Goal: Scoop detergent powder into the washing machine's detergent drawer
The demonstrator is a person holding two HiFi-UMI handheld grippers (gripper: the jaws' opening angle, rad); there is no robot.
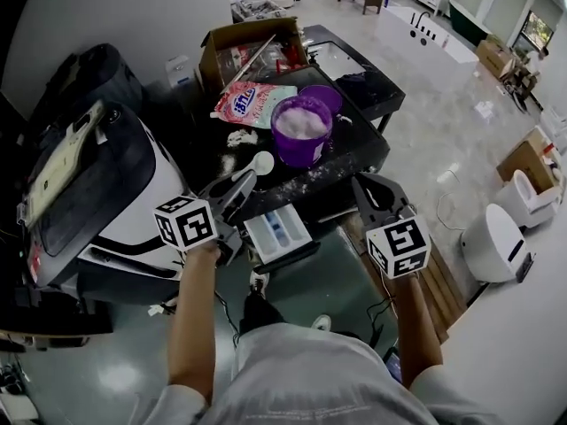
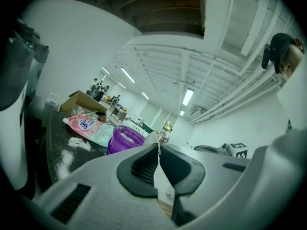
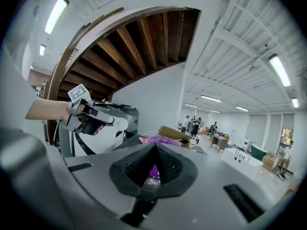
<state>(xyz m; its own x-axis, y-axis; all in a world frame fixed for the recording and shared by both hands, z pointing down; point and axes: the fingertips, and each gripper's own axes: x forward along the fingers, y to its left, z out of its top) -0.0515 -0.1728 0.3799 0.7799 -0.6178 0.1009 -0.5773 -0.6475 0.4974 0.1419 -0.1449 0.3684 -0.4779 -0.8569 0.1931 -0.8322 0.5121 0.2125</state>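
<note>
My left gripper [image 1: 237, 187] is shut on the handle of a white scoop [image 1: 260, 163], which it holds over the black table's front edge. In the left gripper view the scoop [image 2: 152, 139] shows as a thin white strip between the pads. A purple tub [image 1: 301, 131] full of white powder stands just beyond it, and a pink detergent bag [image 1: 252, 103] lies behind. The white detergent drawer [image 1: 279, 233] stands pulled out below the table, between my two grippers. My right gripper [image 1: 365, 186] is shut and holds nothing, to the right of the drawer.
The washing machine [image 1: 97, 193] fills the left side. A cardboard box [image 1: 252, 51] stands at the back of the black table [image 1: 354, 153], which has spilled powder on it. White fixtures [image 1: 500, 233] stand on the floor at right.
</note>
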